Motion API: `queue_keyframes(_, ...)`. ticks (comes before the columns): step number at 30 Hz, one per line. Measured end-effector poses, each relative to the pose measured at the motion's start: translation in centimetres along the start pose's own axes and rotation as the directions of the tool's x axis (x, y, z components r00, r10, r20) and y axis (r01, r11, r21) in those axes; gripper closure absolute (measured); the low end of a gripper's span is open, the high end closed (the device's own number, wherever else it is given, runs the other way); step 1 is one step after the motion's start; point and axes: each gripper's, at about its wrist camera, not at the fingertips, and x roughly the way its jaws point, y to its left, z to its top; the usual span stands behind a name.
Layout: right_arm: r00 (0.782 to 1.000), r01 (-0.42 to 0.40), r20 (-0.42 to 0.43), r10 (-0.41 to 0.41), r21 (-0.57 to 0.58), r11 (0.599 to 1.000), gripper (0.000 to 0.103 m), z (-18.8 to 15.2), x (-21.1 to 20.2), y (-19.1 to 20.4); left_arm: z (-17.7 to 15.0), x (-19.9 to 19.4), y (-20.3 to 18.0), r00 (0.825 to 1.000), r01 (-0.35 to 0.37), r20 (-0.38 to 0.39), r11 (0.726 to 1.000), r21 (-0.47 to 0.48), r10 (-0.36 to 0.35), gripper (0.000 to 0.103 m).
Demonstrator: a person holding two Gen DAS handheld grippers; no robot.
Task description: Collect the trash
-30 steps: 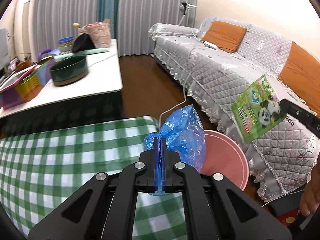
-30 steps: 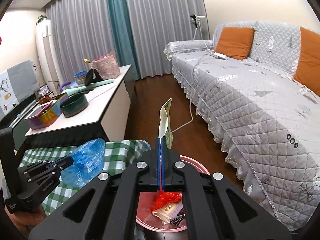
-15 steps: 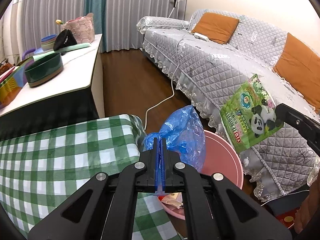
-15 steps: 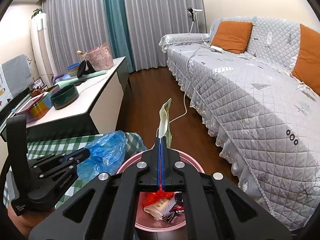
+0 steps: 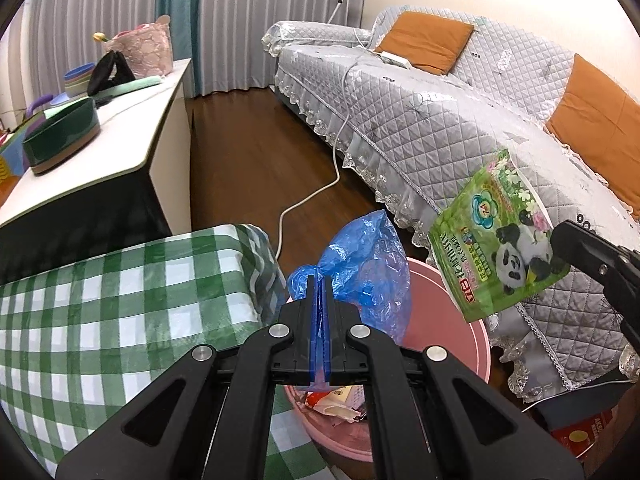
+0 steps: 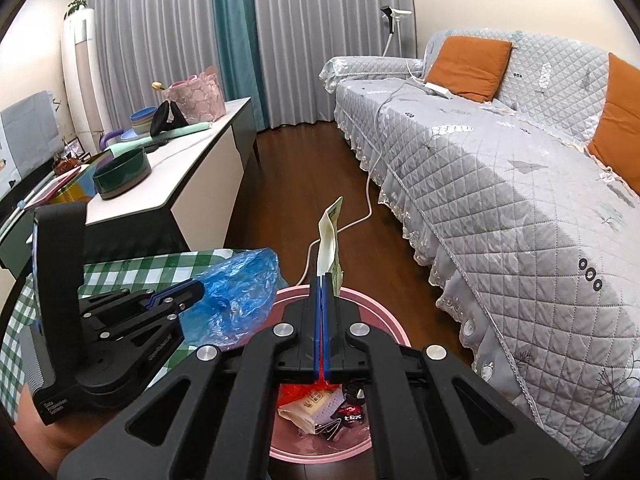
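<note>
Beside the quilted sofa (image 6: pixel 500 184), both loads hang over the pink bin (image 6: pixel 394 330) at lower centre: the left gripper (image 5: pixel 319 280) is clamped on the blue bag (image 5: pixel 368 264), the right gripper (image 6: pixel 322 276) on the panda packet (image 5: pixel 496 236). Next, both jaws should likely open to drop them

Green panda packet (image 5: pixel 498 236): print too small to read.

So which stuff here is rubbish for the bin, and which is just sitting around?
For the job: crumpled blue plastic bag, green panda packet, round pink plastic bin.

Just lying about: dark green round bowl, orange sofa cushion, pink lace basket.
</note>
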Motion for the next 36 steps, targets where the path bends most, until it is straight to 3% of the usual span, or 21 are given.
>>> queue_keyframes(5,1.0,0.009,-0.026,-0.009,0.009,1.0,0.097,-0.1,0.8,-0.2,0.1,0.9,-0.1,1.0,0.014,-0.017,1.0,0.006,-0.014,0.098)
queue_keyframes(7,0.999,0.019,-0.035,-0.019,0.013,1.0,0.095,-0.2,1.1,-0.3,0.1,1.2,0.0,1.0,0.017,-0.021,1.0,0.005,-0.017,0.077)
queue_keyframes(9,0.999,0.023,-0.039,-0.022,0.016,1.0,0.091,-0.3,1.2,-0.4,0.1,1.3,0.1,1.0,0.018,-0.012,1.0,0.007,-0.018,0.067)
queue_keyframes(12,0.998,0.037,-0.041,-0.037,0.019,0.999,0.073,-0.2,1.3,-0.4,0.0,1.4,0.3,1.0,0.024,-0.016,1.0,0.005,-0.024,0.065)
queue_keyframes(16,0.998,0.049,-0.043,-0.048,0.033,0.998,0.071,-0.2,1.3,-0.6,-0.1,1.2,0.8,1.0,0.019,-0.016,1.0,-0.008,-0.019,0.064)
queue_keyframes(20,0.998,0.06,-0.034,-0.058,0.048,0.997,0.058,0.0,1.0,-0.7,-0.2,0.2,1.7,1.0,0.007,-0.005,1.0,-0.02,-0.007,0.056)
queue_keyframes(22,0.998,0.064,-0.026,-0.062,0.054,0.996,0.05,0.1,0.7,-0.7,-0.3,-0.9,2.2,1.0,-0.007,0.008,1.0,-0.024,0.007,0.045)
queue_keyframes(30,0.996,0.073,0.039,-0.075,0.057,0.996,0.013,0.5,-2.1,-0.1,-1.2,-7.4,3.4,0.993,-0.039,0.109,0.999,0.002,0.038,0.02)
queue_keyframes(33,0.994,0.082,0.073,-0.085,0.046,0.996,0.005,0.5,-3.8,0.3,-2.1,-10.5,3.9,0.986,-0.049,0.162,0.999,0.004,0.048,0.008)
queue_keyframes(36,0.993,0.085,0.084,-0.088,0.042,0.995,0.005,0.3,-5.6,0.7,-3.2,-13.4,4.2,0.977,-0.066,0.204,0.998,0.009,0.062,0.008)
